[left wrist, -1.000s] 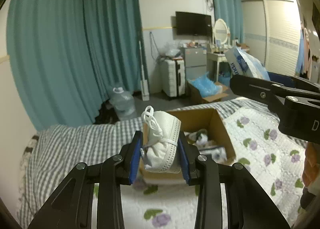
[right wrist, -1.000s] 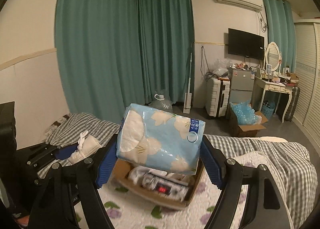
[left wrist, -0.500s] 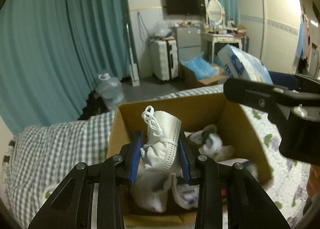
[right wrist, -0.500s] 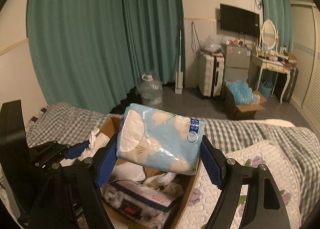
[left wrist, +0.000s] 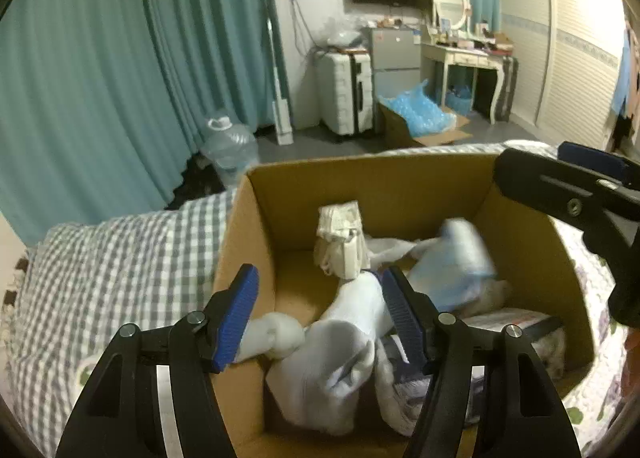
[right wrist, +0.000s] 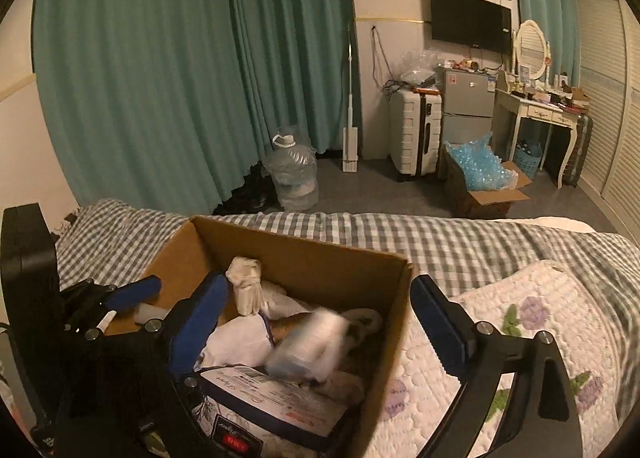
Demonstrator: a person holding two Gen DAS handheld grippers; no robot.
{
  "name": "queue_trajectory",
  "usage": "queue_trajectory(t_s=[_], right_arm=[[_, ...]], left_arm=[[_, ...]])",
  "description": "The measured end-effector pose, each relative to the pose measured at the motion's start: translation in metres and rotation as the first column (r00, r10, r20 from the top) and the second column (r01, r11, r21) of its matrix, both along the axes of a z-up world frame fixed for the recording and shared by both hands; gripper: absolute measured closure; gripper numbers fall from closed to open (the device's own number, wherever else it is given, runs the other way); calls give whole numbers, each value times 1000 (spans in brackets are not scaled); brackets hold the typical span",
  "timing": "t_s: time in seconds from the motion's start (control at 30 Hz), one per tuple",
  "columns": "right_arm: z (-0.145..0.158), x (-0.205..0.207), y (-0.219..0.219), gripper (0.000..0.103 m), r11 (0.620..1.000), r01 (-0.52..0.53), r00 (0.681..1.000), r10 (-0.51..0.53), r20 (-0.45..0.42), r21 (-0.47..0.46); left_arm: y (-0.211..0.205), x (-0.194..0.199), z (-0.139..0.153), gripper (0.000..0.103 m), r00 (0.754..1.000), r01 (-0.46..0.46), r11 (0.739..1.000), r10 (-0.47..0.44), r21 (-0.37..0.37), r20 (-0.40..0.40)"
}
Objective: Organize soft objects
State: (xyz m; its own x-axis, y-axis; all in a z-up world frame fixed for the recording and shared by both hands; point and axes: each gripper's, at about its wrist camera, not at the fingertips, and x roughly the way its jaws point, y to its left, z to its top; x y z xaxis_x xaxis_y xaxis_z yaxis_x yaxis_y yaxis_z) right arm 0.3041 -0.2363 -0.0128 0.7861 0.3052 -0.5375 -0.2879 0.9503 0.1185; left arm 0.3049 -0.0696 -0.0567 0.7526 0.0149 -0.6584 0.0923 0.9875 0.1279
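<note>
A cardboard box (left wrist: 400,186) sits on the bed and holds soft items. My left gripper (left wrist: 320,314) is open over the box's left part; the white face mask (left wrist: 340,242) is falling inside. My right gripper (right wrist: 320,322) is open over the box (right wrist: 320,262); the blue tissue pack (right wrist: 312,346), blurred, is dropping inside, also in the left wrist view (left wrist: 456,262). White socks (left wrist: 340,346) and a printed package (right wrist: 272,398) lie in the box.
The box rests on a grey checked bedspread (right wrist: 440,234) beside a white quilted floral mat (right wrist: 520,318). Beyond the bed are teal curtains (right wrist: 180,58), a water jug (right wrist: 294,174), a white suitcase (right wrist: 416,134) and a dressing table (right wrist: 540,106).
Both grippers lowered toward the box and opened. The mask left the left gripper and the tissue pack left the right gripper; both are dropping into the box.
</note>
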Motion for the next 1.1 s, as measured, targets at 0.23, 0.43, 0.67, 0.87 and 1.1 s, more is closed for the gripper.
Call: queue_trajectory(t_s=[0.23,0.43,0.67,0.87,1.1], right_arm=[[63,-47,-27,10,999,39,995,-39,86,12],[148,-122,-47,5,996,88,966,-91,240,22],[228,-236,-68,0,989,140,875,-147,461,50],[235,-319,-83,0,988,147,794,-150,590,53],[149,-352,-85,0,987,133,795,-158,586,85]], left_arm=[[-8,-35,51,38,996,-7,1000,7,3,86],[-25,-106,141,36,952,-29,999,18,30,306],[-44,-220,234,19,815,-72,997,56,6,577],[-44,-310,257,18,718,-48,999,37,-4,695],[-20,-333,203,18,752,-7,999,38,-49,658]])
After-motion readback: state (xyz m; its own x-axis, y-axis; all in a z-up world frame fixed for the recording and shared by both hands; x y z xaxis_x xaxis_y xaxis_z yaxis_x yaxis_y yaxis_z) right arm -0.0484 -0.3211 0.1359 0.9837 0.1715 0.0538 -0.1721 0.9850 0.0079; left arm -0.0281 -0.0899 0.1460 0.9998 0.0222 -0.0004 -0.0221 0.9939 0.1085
